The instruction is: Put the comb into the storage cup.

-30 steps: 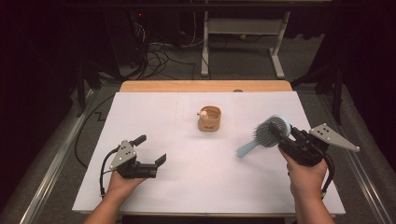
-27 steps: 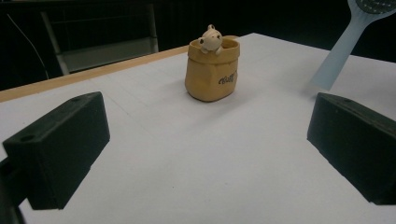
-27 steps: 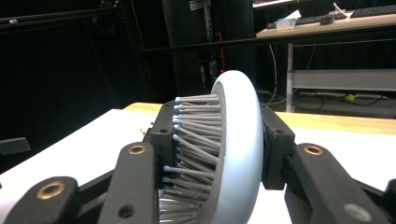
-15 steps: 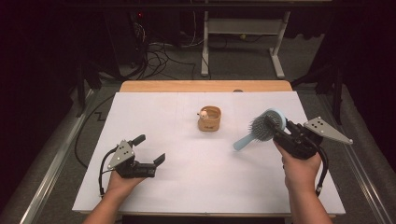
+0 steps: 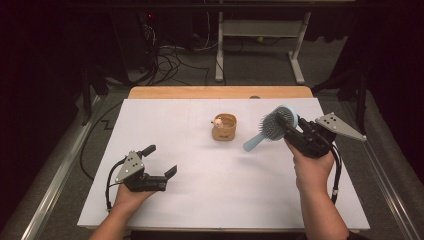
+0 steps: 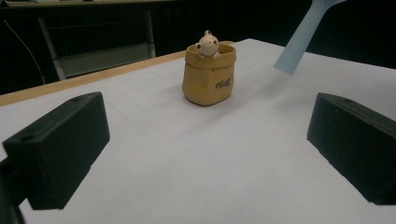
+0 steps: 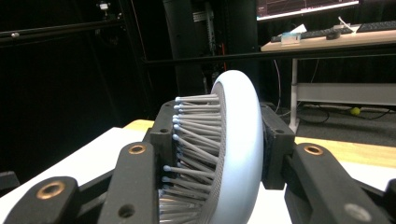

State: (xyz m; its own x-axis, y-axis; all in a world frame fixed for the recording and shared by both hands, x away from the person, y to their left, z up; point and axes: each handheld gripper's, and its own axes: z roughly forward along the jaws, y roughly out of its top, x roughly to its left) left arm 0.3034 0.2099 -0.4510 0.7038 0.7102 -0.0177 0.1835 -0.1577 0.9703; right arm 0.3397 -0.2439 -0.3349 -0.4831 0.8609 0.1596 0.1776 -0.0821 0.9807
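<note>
Black fingers (image 7: 161,140) of the right gripper (image 5: 292,131) clamp the round head of a pale blue hairbrush (image 5: 274,127), one on the bristle side, one on the smooth back. It hangs above the white desk (image 5: 200,200) at the right, handle slanting down towards a small tan pot (image 5: 224,128) with a figurine. Over at the left, the left gripper (image 5: 161,162) rests low on the desk, its fingers spread wide with nothing between them.

The middle of the tabletop (image 5: 200,200) is blocked by one small yellow pot (image 5: 224,128), standing at twelve o'clock. A hairbrush (image 5: 272,127) is held just beside it at three o'clock. Open room is left at six and nine o'clock.
</note>
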